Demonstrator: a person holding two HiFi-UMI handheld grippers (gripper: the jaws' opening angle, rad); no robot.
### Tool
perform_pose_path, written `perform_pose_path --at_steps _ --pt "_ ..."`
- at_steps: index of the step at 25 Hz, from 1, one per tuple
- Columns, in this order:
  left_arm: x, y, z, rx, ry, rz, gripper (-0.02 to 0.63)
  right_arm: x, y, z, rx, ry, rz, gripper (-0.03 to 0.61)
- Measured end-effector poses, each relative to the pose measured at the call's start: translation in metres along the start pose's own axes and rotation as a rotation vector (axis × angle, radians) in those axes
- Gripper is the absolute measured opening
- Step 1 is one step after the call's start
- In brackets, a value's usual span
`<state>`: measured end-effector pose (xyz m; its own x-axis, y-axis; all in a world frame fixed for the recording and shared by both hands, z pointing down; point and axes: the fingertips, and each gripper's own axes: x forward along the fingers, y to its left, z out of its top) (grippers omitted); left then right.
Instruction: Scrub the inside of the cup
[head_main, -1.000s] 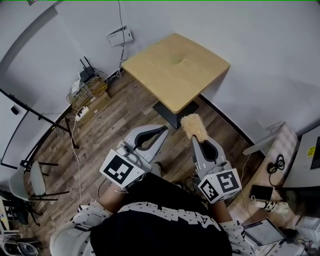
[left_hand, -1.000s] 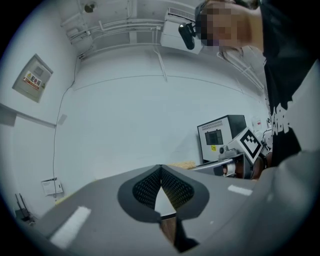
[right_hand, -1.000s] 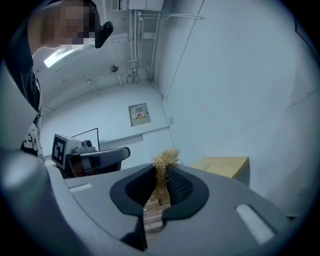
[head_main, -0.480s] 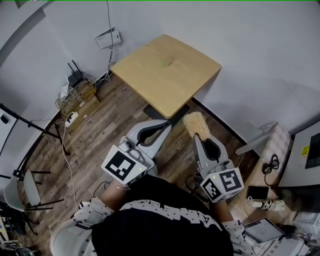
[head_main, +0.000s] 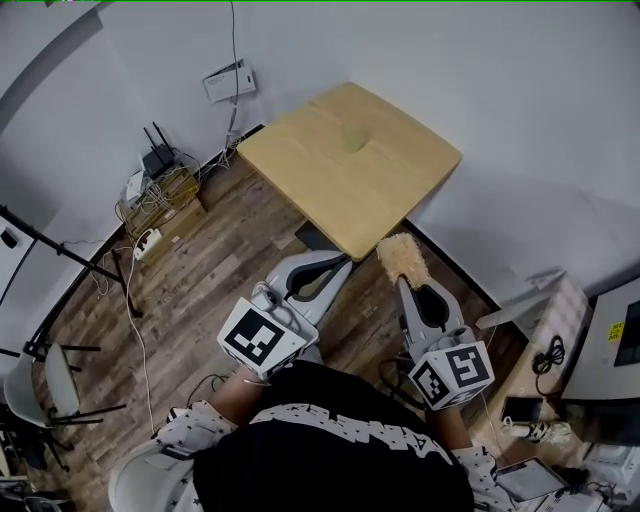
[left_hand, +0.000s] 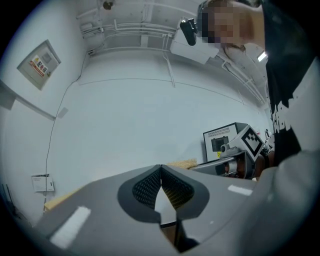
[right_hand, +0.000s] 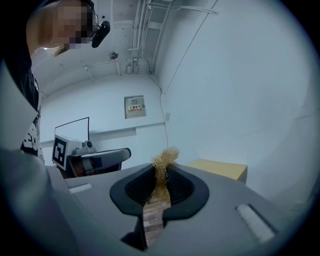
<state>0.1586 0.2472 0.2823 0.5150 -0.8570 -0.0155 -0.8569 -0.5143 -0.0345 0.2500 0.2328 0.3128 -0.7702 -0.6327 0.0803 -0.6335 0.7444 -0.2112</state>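
The biggest thing ahead of me is the pale wooden counter (head_main: 350, 165), standing on the plank floor (head_main: 200, 270) against the wall. Its top looks bare apart from a faint mark near the middle that I cannot make out. I can find no cup on it or anywhere else in the three views, so I cannot say where the cup is.

Both tools are held level in front of my body, just short of the counter's near corner. The left gripper (head_main: 343, 263) has its fingers clenched tip to tip with nothing between them, and its own view shows the ribbed pads meeting. The right gripper (head_main: 406, 284) is clamped on the brush (head_main: 403, 257). The wooden handle (right_hand: 153, 217) runs back between the fingers, and the tan, fibrous head sticks out past the tips, close to the counter's edge.

By my reading, the scrubbing has not begun. The tool is in hand, which is the only part I would count as done. What's left is to find the cup, steady it with the free left fingers, get the brush head inside it and work it around the wall and base.
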Motion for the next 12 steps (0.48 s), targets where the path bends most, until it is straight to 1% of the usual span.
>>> perform_pose_path --at_steps 3,12 --pt "0.0 0.017 -0.007 -0.012 0.006 0.002 0.002 0.018 0.003 -0.001 -0.004 0.019 0.008 0.066" --pt "-0.005 0.069 -0.015 -0.006 -0.008 0.033 0.003 0.072 0.016 0.002 -0.024 0.048 0.046 0.067"
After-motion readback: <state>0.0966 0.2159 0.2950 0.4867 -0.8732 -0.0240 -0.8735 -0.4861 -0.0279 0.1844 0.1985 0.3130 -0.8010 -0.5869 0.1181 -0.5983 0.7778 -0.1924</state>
